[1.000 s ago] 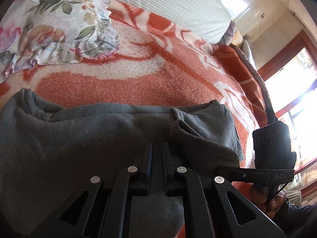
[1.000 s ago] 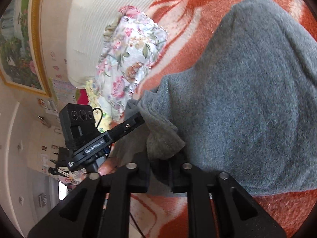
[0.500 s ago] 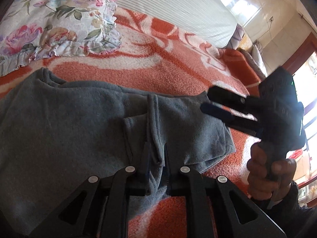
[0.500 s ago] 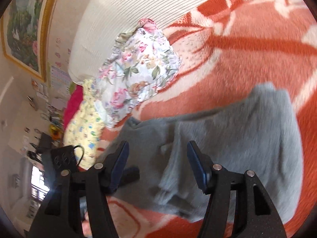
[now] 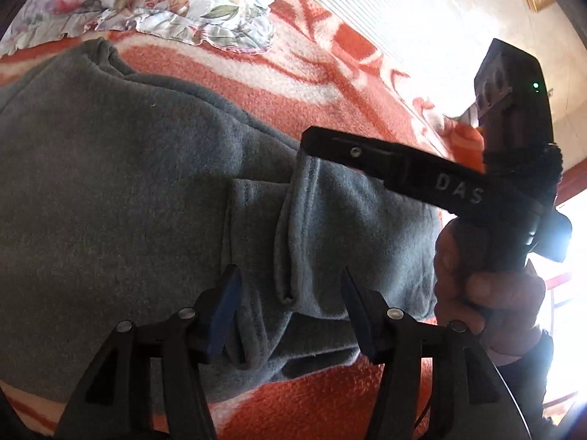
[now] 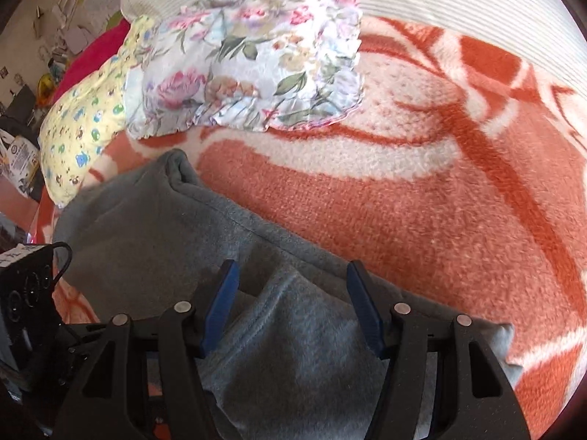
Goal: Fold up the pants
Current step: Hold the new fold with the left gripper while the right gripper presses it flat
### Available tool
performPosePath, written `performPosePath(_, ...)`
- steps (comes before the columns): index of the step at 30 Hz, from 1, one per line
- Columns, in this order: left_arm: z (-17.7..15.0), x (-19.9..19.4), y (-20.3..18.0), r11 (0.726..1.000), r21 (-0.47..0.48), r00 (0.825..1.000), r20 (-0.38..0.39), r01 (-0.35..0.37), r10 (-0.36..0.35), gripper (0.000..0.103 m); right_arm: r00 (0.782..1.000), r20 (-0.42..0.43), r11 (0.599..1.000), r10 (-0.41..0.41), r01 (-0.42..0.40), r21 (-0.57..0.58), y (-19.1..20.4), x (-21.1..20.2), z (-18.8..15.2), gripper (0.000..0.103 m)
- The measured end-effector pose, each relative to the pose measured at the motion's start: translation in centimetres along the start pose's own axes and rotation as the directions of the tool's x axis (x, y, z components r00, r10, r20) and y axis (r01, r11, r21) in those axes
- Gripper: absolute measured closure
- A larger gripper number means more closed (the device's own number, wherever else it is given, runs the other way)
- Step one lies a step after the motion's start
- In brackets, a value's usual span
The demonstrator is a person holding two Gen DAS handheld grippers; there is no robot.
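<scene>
Grey fleece pants (image 5: 128, 190) lie folded on the orange and white blanket (image 5: 293, 84); they also show in the right wrist view (image 6: 154, 234). My left gripper (image 5: 290, 293) is open and empty, its jaws standing either side of a raised fold at the pants' near edge. My right gripper (image 6: 293, 293) is open and empty just above the pants' folded end. In the left wrist view the right gripper (image 5: 312, 141) reaches in from the right over the pants, held by a hand (image 5: 488, 286).
A floral pillow (image 6: 253, 58) and a yellow patterned pillow (image 6: 84, 124) lie at the blanket's far side. A white striped cushion (image 6: 440, 11) lines the back. The left gripper's body (image 6: 25, 293) shows at lower left. A bright window is at right (image 5: 572, 256).
Both grippers have let go of the pants and opened. The pants now lie flat on the blanket. The right gripper has swung in over the pants' right end.
</scene>
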State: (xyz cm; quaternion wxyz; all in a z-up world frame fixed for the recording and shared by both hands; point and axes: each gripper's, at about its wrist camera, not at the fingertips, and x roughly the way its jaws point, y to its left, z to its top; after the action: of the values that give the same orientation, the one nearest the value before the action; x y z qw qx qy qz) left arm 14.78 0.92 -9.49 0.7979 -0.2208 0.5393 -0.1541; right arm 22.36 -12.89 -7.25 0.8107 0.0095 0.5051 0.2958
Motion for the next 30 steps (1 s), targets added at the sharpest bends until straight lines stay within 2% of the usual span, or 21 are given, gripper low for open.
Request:
performPosePath(1,0.0,0.2,0.0,1.0,-0.007,1.0,0.002,-0.016,0.017,0.047,1.0,-0.013,1.0,0.004,-0.004,-0.003,-0.1,0.5,0.0,0.041)
performPosePath(2,0.1,0.5,0.0,1.0,-0.014,1.0,0.0,-0.025,0.025,0.049,1.0,-0.03,1.0,0.009,-0.009,0.001,-0.2,1.1,-0.1,0.045)
performPosePath(3,0.1,0.7,0.0,0.999,-0.016,1.0,-0.002,-0.028,0.028,0.052,0.999,-0.048,1.0,0.02,-0.02,0.007,-0.2,1.5,-0.2,0.054)
performPosePath(4,0.0,0.9,-0.2,0.999,-0.011,0.999,-0.002,-0.037,0.037,0.063,0.997,-0.062,0.999,0.037,-0.037,0.007,-0.4,1.9,-0.4,0.073)
performPosePath(5,-0.1,1.1,-0.4,0.999,0.001,0.999,-0.002,-0.052,0.052,0.072,0.997,-0.067,0.999,0.033,-0.033,0.0,-0.3,1.9,-0.6,0.085)
performPosePath(6,-0.2,1.3,-0.5,0.999,0.008,0.999,-0.007,-0.048,0.048,0.084,0.998,-0.058,1.0,0.022,-0.023,-0.008,-0.3,1.6,-0.6,0.088)
performPosePath(7,-0.3,1.4,-0.7,0.999,0.009,0.999,-0.006,-0.039,0.039,0.09,0.999,-0.046,1.0,0.03,-0.03,-0.009,-0.2,1.2,-0.6,0.09)
performPosePath(8,-0.4,1.4,-0.9,0.999,0.013,0.999,0.0,-0.035,0.035,0.096,0.998,-0.03,0.999,0.047,-0.047,-0.007,-0.1,0.5,-0.7,0.092)
performPosePath(13,-1.0,-0.9,-1.8,0.997,0.054,0.997,0.061,-0.046,0.043,0.096,0.991,0.074,0.994,0.112,-0.11,-0.024,1.5,-3.0,-0.8,0.093)
performPosePath(18,-2.6,-3.4,-0.6,1.0,0.017,0.997,0.074,-0.005,0.004,0.096,0.977,0.07,0.979,0.2,-0.197,-0.046,3.1,-3.4,-1.1,0.093)
performPosePath(19,-3.0,-3.5,-0.3,1.0,0.012,0.997,0.071,0.003,-0.004,0.096,0.978,0.055,0.979,0.199,-0.196,-0.055,3.6,-2.9,-1.2,0.093)
performPosePath(23,-3.5,-1.3,0.8,0.999,-0.024,0.999,0.034,-0.04,0.04,0.096,0.987,-0.017,0.983,0.16,-0.161,-0.089,4.9,-0.2,-1.9,0.093)
performPosePath(26,-3.7,-0.2,1.7,0.998,-0.059,1.0,0.009,-0.028,0.029,0.095,0.992,-0.057,0.988,0.112,-0.117,-0.096,5.0,1.8,-2.6,0.093)
performPosePath(28,-3.7,-0.9,1.5,0.998,-0.058,0.999,0.019,-0.028,0.029,0.094,0.992,-0.044,0.988,0.115,-0.119,-0.099,5.2,1.5,-2.6,0.093)
performPosePath(30,-3.7,-1.9,1.2,0.998,-0.049,0.998,0.043,-0.037,0.039,0.093,0.988,0.012,0.982,0.154,-0.152,-0.112,5.5,0.0,-2.3,0.093)
